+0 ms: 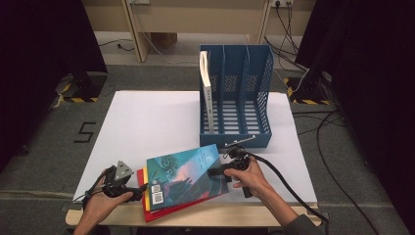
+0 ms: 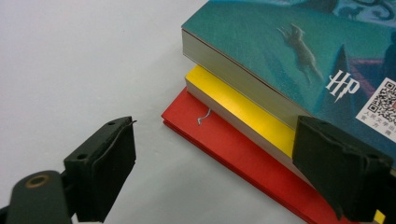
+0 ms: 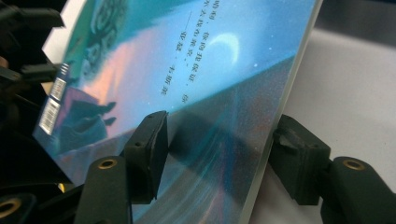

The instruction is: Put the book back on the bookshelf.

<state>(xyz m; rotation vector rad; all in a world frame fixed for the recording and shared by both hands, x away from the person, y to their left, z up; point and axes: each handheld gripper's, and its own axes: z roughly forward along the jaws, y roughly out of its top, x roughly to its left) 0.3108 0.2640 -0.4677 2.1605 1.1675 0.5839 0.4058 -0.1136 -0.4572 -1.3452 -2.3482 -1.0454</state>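
Three books are stacked at the table's front: a teal book (image 1: 188, 176) (image 2: 280, 42) on top, a yellow book (image 2: 243, 112) beneath it, and a red book (image 2: 224, 144) at the bottom. My right gripper (image 1: 214, 172) (image 3: 222, 135) is shut on the teal book (image 3: 196, 70) at its right edge, one pad on the cover and one under it. That edge looks slightly raised. My left gripper (image 1: 140, 189) (image 2: 215, 135) stands open at the stack's left corner. One jaw is over the bare table, the other in front of the books' edges.
A blue file rack (image 1: 235, 139) with three compartments stands behind the stack. A white book (image 1: 206, 93) stands upright in its left compartment. The white tabletop (image 1: 147, 122) lies bare to the left. Cables run across the floor on the right.
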